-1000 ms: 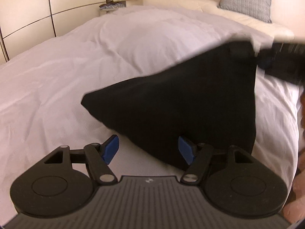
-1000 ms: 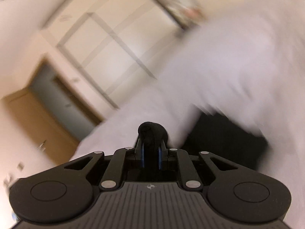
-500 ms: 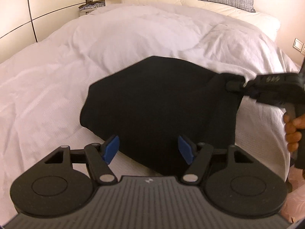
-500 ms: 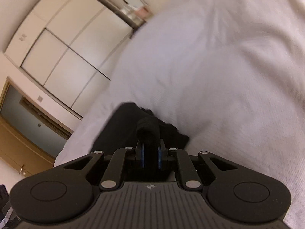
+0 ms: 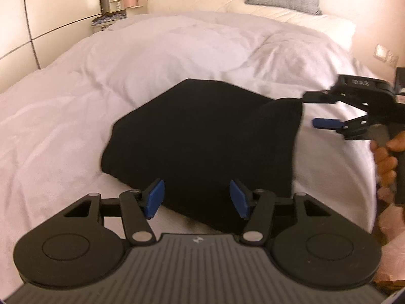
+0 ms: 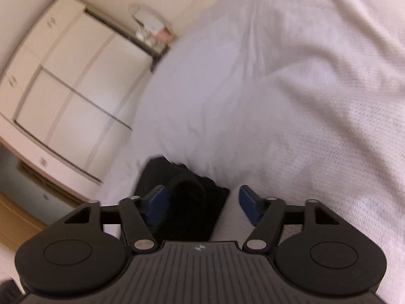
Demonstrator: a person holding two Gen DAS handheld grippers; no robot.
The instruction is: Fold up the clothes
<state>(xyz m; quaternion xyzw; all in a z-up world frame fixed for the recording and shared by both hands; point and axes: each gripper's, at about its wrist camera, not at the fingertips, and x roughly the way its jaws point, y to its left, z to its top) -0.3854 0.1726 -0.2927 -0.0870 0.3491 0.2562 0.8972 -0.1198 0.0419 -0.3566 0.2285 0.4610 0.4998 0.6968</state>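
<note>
**Folded edge let go on the bed**

Our black garment (image 5: 202, 136) lies doubled over on the white duvet (image 5: 101, 81), laid flat so the fold can settle. Our right gripper (image 6: 202, 200) is opening, a bunched corner between its pads but no longer pinched. Our left gripper (image 5: 196, 198) is closing around the near edge, not yet pressing on it.

Left claw (image 5: 197, 198) closing, nothing pinched; right claw (image 6: 202, 204) opening, pads parted.
</note>
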